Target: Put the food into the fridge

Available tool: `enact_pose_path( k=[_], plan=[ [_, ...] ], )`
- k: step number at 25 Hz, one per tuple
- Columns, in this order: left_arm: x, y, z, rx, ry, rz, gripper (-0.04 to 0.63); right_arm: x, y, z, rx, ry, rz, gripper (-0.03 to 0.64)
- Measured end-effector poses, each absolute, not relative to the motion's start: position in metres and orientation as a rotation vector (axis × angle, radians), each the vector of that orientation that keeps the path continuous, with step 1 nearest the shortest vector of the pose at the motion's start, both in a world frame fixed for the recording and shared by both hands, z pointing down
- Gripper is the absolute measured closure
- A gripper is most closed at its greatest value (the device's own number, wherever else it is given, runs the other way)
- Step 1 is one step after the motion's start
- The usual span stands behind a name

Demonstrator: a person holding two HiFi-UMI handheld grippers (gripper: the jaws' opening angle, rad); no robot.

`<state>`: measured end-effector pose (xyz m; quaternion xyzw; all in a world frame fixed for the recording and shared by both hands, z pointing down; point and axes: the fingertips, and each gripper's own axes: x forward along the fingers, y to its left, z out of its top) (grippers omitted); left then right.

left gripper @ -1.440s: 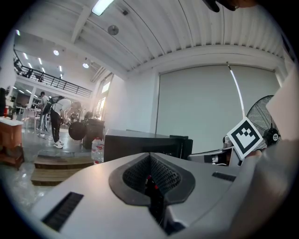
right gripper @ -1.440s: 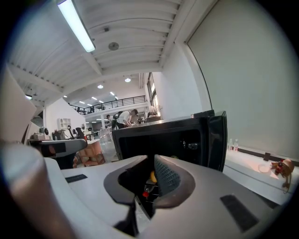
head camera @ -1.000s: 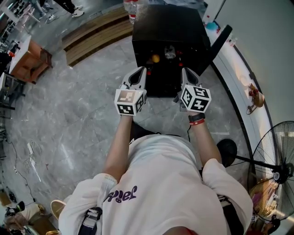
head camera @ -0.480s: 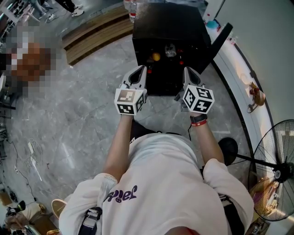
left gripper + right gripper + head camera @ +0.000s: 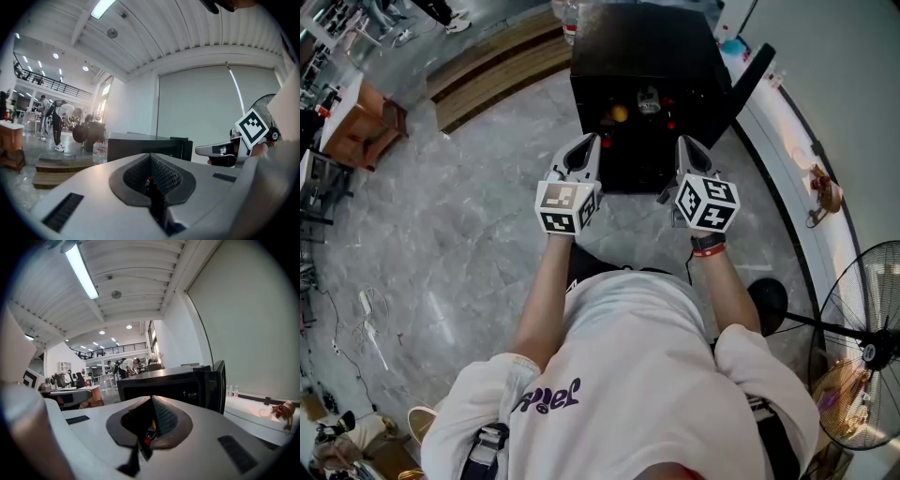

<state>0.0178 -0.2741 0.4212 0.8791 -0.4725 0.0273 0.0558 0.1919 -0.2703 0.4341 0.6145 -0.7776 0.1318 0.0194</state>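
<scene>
- While food (image 5: 619, 115) sits inside the open fridge (image 5: 647, 47), head view shows left tool (image 5: 586, 141) and right tool (image 5: 686, 142) level before it, likely done loading.
- Left gripper view: left tool (image 5: 150, 159) pressed together, empty.
- Right gripper view: right tool (image 5: 152, 401) pressed together, empty; door (image 5: 218, 384) edge stands free at right.

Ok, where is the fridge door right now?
Head view: the fridge door stands swung open on the right side of the fridge, beyond the right tool and beside the white ledge along the wall.
</scene>
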Motion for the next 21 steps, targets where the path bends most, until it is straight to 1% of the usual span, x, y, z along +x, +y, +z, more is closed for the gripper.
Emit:
enact_pose_path(
  k=[21],
  plan=[
    [0.0161,-0.2720,0.4266,2.657,-1.437,0.101,0.578,0.1850,-0.2686,0.4349,1.867,-2.429,0.390,0.601]
  ],
)
